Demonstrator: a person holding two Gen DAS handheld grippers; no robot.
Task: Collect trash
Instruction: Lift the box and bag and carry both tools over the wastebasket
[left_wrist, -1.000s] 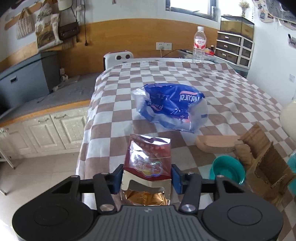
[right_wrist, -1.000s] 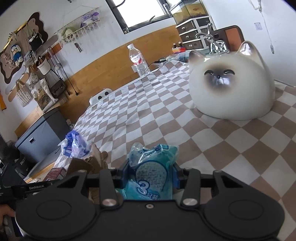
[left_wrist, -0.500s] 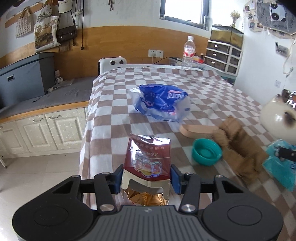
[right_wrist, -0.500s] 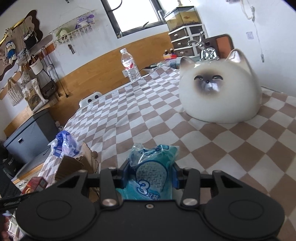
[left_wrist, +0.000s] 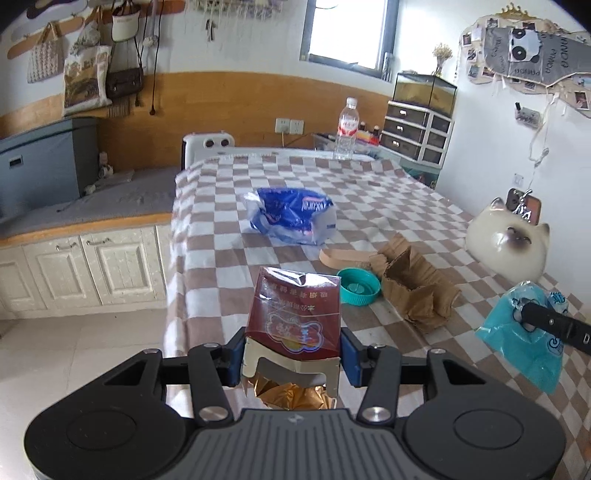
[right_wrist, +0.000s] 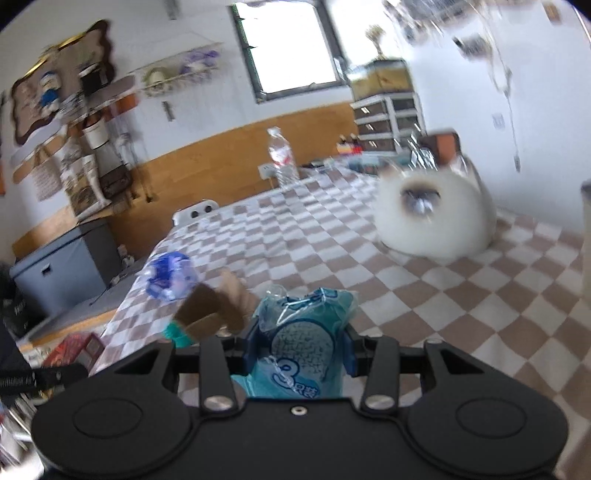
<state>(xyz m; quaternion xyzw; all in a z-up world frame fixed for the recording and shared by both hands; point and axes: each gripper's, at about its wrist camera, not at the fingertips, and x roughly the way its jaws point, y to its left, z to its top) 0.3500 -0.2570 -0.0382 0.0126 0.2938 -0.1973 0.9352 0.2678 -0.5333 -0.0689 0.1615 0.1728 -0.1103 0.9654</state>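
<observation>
A dark red carton (left_wrist: 293, 325) with gold foil spilling from its torn open end stands upright between the left claw's pads. A crumpled teal plastic packet (right_wrist: 301, 343) sits pinched in the right claw. A blue-and-white plastic bag (left_wrist: 291, 215), torn brown cardboard (left_wrist: 413, 284) and a teal lid (left_wrist: 359, 286) lie on the checkered table.

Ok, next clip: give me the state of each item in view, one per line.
left gripper: shut on red cigarette pack, lid open
right gripper: shut on teal wrapper
blue plastic bag: crumpled, lying on checkered cloth
teal lid: upturned
torn cardboard: crumpled
water bottle: upright, capped
</observation>
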